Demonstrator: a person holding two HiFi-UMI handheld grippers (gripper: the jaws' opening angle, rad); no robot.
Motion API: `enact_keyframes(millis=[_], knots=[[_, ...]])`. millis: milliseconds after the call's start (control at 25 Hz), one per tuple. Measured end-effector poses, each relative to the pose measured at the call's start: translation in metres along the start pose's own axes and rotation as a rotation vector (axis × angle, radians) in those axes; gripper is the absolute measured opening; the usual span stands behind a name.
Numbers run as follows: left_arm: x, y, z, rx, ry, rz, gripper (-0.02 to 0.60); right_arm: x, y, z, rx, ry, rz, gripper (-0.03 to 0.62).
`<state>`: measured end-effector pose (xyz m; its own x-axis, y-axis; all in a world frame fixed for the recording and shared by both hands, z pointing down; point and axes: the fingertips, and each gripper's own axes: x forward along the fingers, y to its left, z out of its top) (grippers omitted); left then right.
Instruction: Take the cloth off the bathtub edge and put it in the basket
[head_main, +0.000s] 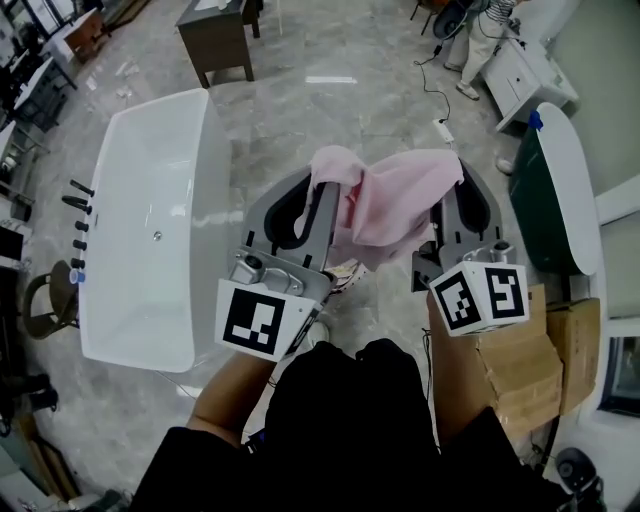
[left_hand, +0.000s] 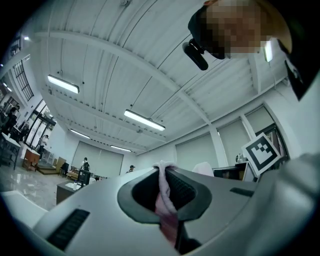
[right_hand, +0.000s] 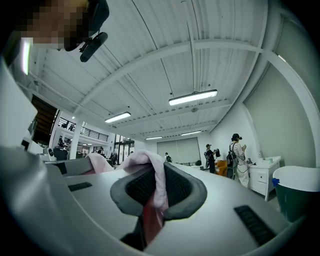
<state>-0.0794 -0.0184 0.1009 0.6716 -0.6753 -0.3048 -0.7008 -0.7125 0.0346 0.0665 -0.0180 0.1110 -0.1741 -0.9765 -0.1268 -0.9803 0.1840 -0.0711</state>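
Observation:
A pink cloth (head_main: 385, 205) hangs stretched between my two grippers, in the air over the marble floor. My left gripper (head_main: 326, 188) is shut on the cloth's left corner, and my right gripper (head_main: 449, 187) is shut on its right corner. In the left gripper view the cloth (left_hand: 165, 200) runs as a thin pink strip between the closed jaws of the left gripper (left_hand: 164, 172). The right gripper view shows the cloth (right_hand: 156, 182) folded over and pinched by the right gripper (right_hand: 152, 170). The white bathtub (head_main: 205, 170) lies to the left of both grippers, apart from the cloth.
Black taps (head_main: 78, 200) stand at the white tub's far left side. A dark green tub (head_main: 560, 200) and cardboard boxes (head_main: 520, 370) are at the right. A dark table (head_main: 215, 40), a white cabinet (head_main: 525, 75), a floor cable (head_main: 443, 125) and a person (head_main: 480, 40) are farther off.

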Motion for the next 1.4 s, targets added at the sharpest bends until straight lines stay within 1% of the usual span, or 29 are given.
enact_keyframes(millis=[80, 160, 240, 320, 440, 560, 720, 880, 1000, 1080, 1160, 1240, 1320, 1400], knots=[[0.005, 0.004, -0.013, 0.000, 0.030, -0.025, 0.028, 0.009, 0.005, -0.011, -0.025, 0.024, 0.011, 0.049], [0.010, 0.010, -0.027, -0.024, 0.063, -0.030, 0.028, 0.017, 0.012, -0.025, -0.076, 0.057, 0.042, 0.049], [0.010, 0.019, -0.038, -0.045, 0.084, -0.019, 0.028, 0.024, 0.025, -0.041, -0.124, 0.098, 0.093, 0.049], [0.009, 0.028, -0.047, -0.057, 0.099, -0.004, 0.028, 0.029, 0.035, -0.056, -0.149, 0.134, 0.129, 0.049], [0.014, 0.036, -0.062, -0.060, 0.111, 0.003, 0.028, 0.038, 0.039, -0.073, -0.157, 0.168, 0.159, 0.049], [0.019, 0.040, -0.082, -0.065, 0.154, 0.019, 0.028, 0.047, 0.037, -0.090, -0.149, 0.194, 0.198, 0.049], [0.017, 0.046, -0.112, -0.096, 0.216, 0.041, 0.028, 0.055, 0.033, -0.117, -0.137, 0.261, 0.256, 0.049], [0.007, 0.055, -0.144, -0.110, 0.288, 0.075, 0.028, 0.053, 0.033, -0.155, -0.144, 0.333, 0.311, 0.049], [0.002, 0.059, -0.179, -0.124, 0.391, 0.101, 0.028, 0.051, 0.027, -0.190, -0.139, 0.398, 0.336, 0.049], [0.000, 0.061, -0.203, -0.149, 0.417, 0.104, 0.028, 0.051, 0.024, -0.212, -0.142, 0.437, 0.353, 0.049], [-0.002, 0.063, -0.228, -0.175, 0.444, 0.118, 0.028, 0.054, 0.019, -0.229, -0.143, 0.474, 0.352, 0.049], [-0.003, 0.063, -0.256, -0.174, 0.495, 0.130, 0.028, 0.057, 0.010, -0.248, -0.130, 0.506, 0.351, 0.049], [-0.005, 0.063, -0.286, -0.164, 0.562, 0.135, 0.028, 0.055, -0.002, -0.284, -0.129, 0.517, 0.376, 0.049], [-0.010, 0.062, -0.318, -0.179, 0.636, 0.136, 0.028, 0.054, -0.012, -0.323, -0.131, 0.549, 0.401, 0.049]])
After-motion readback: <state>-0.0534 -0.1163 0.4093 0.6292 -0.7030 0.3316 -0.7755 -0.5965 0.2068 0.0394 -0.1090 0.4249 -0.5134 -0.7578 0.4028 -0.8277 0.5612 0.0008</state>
